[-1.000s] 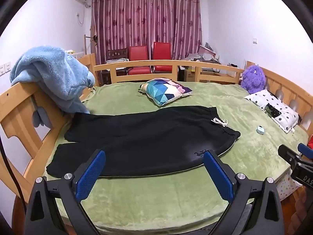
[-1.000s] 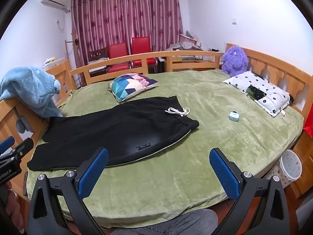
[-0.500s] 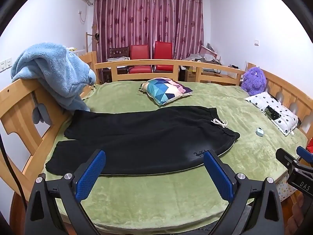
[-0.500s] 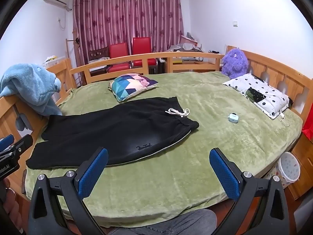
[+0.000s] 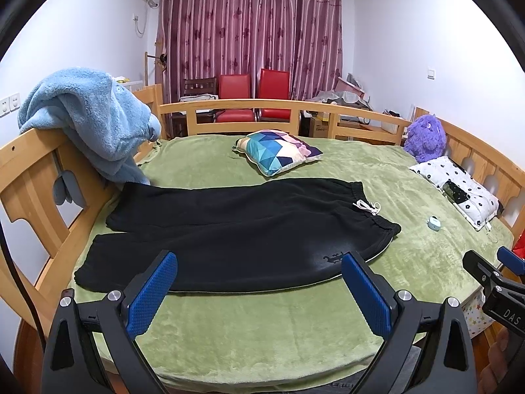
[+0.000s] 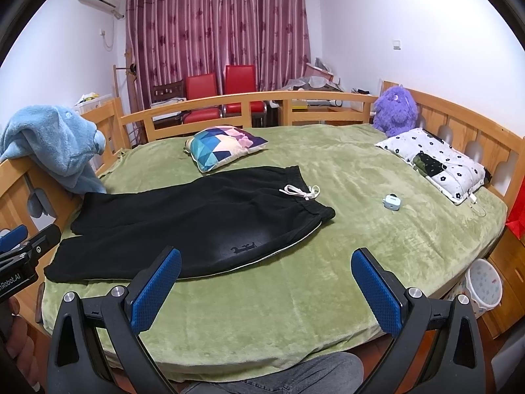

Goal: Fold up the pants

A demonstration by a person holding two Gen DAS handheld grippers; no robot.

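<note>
Left gripper [image 5: 259, 285] spread wide, empty, fingers pointing to 12 o'clock. Right gripper [image 6: 265, 282] likewise wide and empty, level beside it at 3 o'clock.

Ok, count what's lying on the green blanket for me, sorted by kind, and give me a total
Pants: 1, the black pants
Pillows: 2, the geometric pillow and the flowered pillow
Plush toys: 1, the purple plush
Small cases: 1, the light blue case
Total: 5
</note>
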